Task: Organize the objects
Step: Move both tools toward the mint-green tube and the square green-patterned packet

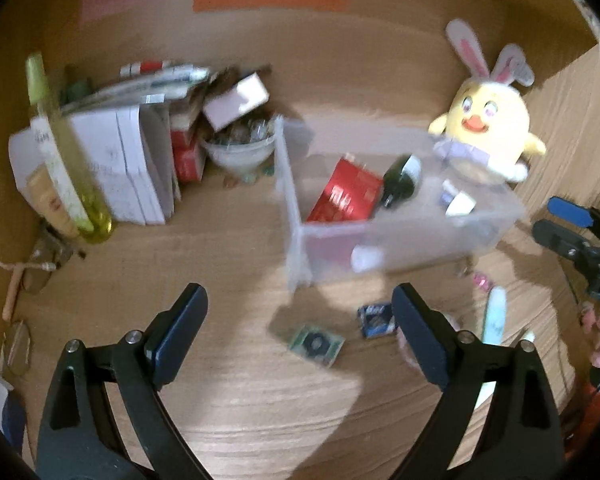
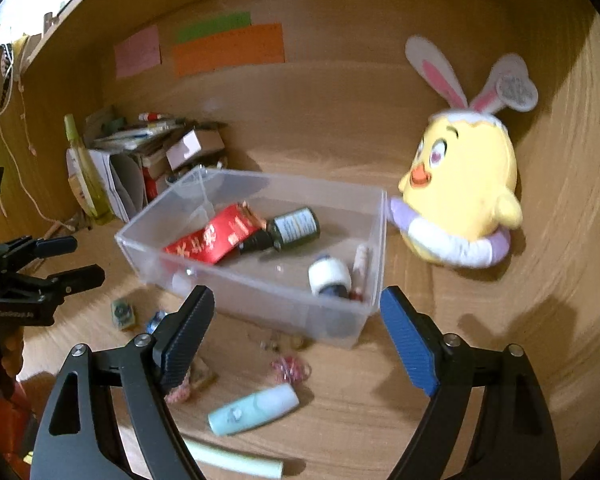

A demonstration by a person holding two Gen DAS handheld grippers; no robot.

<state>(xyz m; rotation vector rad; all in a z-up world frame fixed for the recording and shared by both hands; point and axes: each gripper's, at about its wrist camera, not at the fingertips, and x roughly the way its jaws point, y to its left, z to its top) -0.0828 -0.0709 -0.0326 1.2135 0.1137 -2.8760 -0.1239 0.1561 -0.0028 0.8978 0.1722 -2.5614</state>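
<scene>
A clear plastic bin (image 1: 420, 236) (image 2: 260, 296) stands on the wooden desk. It holds a red packet (image 2: 212, 240), a dark green bottle (image 2: 292, 228), a white roll (image 2: 328, 276) and a thin stick (image 2: 360, 268). My left gripper (image 1: 300, 320) is open and empty, above a small green square packet (image 1: 316, 346) and a blue packet (image 1: 376, 320). My right gripper (image 2: 296, 328) is open and empty, in front of the bin, above a mint tube (image 2: 252, 408) and pink rubber bands (image 2: 290, 368).
A yellow chick plush with bunny ears (image 2: 464, 200) (image 1: 488, 128) sits right of the bin. At back left stand white boxes (image 1: 116, 164), a yellow-green bottle (image 1: 72, 176) and a bowl of clutter (image 1: 240, 148). Glasses (image 1: 18, 348) lie at the left edge.
</scene>
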